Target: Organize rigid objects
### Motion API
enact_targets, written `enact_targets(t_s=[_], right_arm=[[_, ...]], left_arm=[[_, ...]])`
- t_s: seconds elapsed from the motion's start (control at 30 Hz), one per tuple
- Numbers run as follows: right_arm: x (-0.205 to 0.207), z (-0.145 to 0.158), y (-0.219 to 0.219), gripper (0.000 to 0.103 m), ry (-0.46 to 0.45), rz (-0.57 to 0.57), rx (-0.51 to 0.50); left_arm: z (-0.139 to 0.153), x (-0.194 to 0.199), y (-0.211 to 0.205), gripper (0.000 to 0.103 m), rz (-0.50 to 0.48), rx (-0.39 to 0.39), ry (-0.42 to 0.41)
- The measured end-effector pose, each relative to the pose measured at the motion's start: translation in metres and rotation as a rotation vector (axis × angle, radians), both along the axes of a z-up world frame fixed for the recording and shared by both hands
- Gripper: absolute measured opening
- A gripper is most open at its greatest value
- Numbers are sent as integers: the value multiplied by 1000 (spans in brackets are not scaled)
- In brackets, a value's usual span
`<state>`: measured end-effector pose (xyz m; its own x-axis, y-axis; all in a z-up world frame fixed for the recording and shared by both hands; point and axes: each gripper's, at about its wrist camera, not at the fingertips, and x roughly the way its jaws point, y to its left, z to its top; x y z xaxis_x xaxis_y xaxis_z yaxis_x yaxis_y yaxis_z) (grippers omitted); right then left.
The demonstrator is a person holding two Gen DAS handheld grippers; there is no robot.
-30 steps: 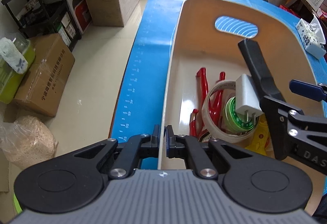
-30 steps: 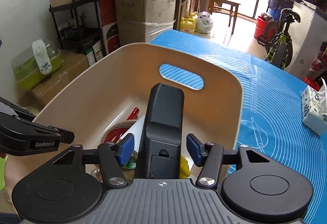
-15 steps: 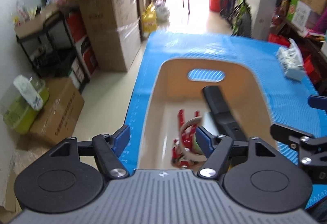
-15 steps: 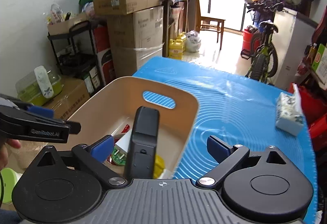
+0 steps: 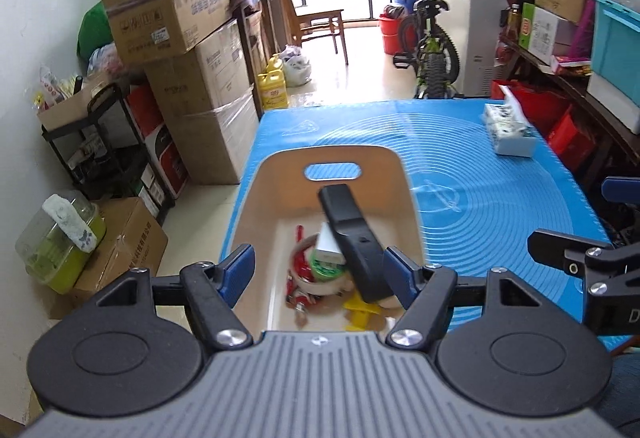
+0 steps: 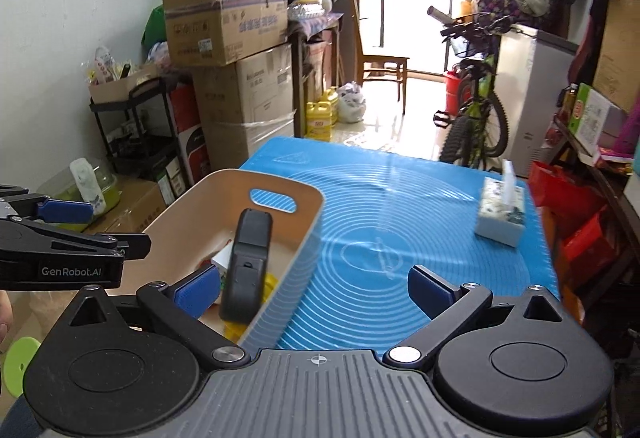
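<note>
Left-wrist and right-wrist views of my two tools above the bench. My left tool (image 5: 318, 272) has its blue-padded fingers spread wide and pinches nothing; it hangs over the near end of the beige bin (image 5: 250, 206). My right tool (image 6: 314, 288) is likewise spread wide and empty, positioned over the bin's right wall and the blue mat (image 6: 400, 222) beside it.

The bin stands on the left part of the mat, with an oval handle slot (image 5: 332, 171) in its far wall. Inside it, a black remote (image 5: 354, 242) leans tilted, its upper end toward the slot and its lower end down among the other contents. Under and beside the remote lie a white charger block (image 5: 330, 244), a roll of tape (image 5: 312, 274) with a green-labelled roll (image 5: 326, 268) within its ring, red-handled items (image 5: 298, 262) on the left side, and a yellow item (image 5: 360, 312) at the near end. The remote touches neither tool.

In the right-wrist view the remote (image 6: 248, 262) shows its back, with the bin wall (image 6: 296, 266) just to its right. A tissue box (image 6: 500, 212) sits on the mat well apart from the bin, toward the far right edge. Beyond the bench are stacked cardboard boxes (image 6: 240, 50), a black rack (image 5: 100, 142), a wooden chair (image 6: 380, 58) and a bicycle (image 6: 476, 118).
</note>
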<state>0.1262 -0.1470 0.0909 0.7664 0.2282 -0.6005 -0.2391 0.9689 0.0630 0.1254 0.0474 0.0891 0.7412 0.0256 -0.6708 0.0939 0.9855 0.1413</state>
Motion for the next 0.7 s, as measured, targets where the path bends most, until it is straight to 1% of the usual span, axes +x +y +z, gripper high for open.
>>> enact_targets(t_s=[0.1,0.2,0.37,0.5,0.7], right_arm=[[-22,3,-15,100,-10,-17,3],[-42,3,-30,100,-19,-33,8],[-67,-2,-50,100,-22,-58,28],[-86,-9,-59,100,-43,-67,18],[-106,-21,-68,100,-34,-65,34]], left_arm=[[3,-16,-12,71,-4,2,-20],[4,-32,-21,71,1,-14,-33],[2,-56,-34,72,10,-22,-46],[-3,-73,-40,71,12,-3,-58],[-15,-92,-45,72,17,5,-58]])
